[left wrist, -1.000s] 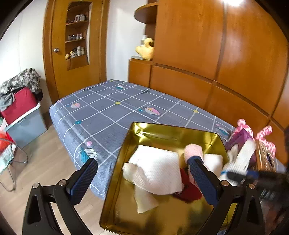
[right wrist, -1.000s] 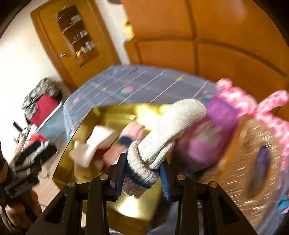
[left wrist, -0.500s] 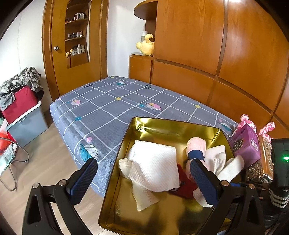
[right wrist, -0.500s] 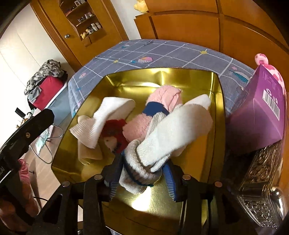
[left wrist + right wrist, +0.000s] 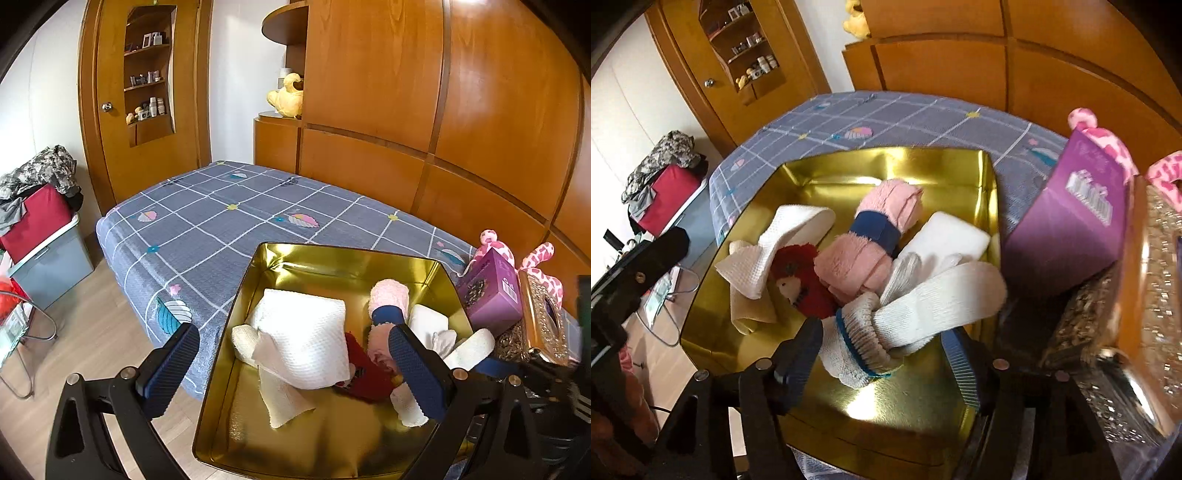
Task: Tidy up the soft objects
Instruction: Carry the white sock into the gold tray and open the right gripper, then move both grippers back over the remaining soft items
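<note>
A gold metal tray (image 5: 332, 258) (image 5: 827, 173) sits at the bed's near corner. In it lie a white waffle cloth (image 5: 306, 336) (image 5: 790, 236), a red plush toy (image 5: 365, 373) (image 5: 805, 280), a rolled pink towel with a blue band (image 5: 388, 302) (image 5: 875, 236) and a white folded pad (image 5: 945, 236). A knotted white glove with blue-trimmed cuff (image 5: 908, 317) (image 5: 469, 350) rests in the tray's near right part. My right gripper (image 5: 882, 358) is open, its fingers apart on both sides of the glove. My left gripper (image 5: 291, 365) is open and empty above the tray's near left.
A purple box (image 5: 491, 291) (image 5: 1067, 236), a glittery gold tissue box (image 5: 543, 317) (image 5: 1145, 295) and a pink spotted plush (image 5: 539, 258) stand right of the tray. Grey checked bedspread (image 5: 221, 221), wooden wall panels behind, grey bin with clothes (image 5: 48, 251) on the floor left.
My right gripper carried the knotted glove down into the tray, then its fingers spread apart and let it go. My left gripper stayed open and nearly still.
</note>
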Tool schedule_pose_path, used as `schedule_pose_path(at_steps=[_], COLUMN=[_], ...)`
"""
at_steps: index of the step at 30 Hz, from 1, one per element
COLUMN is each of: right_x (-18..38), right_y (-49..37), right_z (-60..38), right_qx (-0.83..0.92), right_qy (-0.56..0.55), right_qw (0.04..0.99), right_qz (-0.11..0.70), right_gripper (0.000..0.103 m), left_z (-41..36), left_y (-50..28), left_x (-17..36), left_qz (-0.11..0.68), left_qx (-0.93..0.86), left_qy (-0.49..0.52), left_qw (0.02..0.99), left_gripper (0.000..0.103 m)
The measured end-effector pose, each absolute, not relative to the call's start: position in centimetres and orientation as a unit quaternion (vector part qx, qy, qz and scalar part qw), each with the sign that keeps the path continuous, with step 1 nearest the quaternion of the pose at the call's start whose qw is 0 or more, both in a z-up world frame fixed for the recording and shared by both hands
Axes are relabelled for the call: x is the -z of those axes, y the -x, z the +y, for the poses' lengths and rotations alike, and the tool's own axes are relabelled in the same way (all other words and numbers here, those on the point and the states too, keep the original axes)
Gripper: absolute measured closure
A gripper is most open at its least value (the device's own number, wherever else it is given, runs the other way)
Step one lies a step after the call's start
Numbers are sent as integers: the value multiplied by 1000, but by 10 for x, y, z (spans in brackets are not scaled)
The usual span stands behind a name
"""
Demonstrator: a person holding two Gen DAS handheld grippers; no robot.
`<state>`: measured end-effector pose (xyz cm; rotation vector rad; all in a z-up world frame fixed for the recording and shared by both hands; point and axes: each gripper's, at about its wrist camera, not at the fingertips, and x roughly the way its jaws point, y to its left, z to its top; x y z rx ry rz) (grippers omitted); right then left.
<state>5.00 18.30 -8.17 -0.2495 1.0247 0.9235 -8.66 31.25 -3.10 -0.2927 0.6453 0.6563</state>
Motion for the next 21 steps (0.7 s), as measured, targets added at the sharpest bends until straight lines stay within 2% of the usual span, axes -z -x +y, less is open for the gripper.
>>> schedule_pose_path(at_steps=[14, 21], right_x=[45, 29], right_y=[-24, -28], right_z=[141, 97], right_qx=[-399, -382], right_qy=[150, 126], right_qw=[816, 835], right_qz=[391, 375], right_gripper=[35, 35], left_z=[283, 259], left_y=[79, 75], left_x=[30, 23], left_qz=[316, 311], left_qx=[-280, -258], left_qy=[116, 81], left_qw=[899, 911], left_gripper=[0, 0])
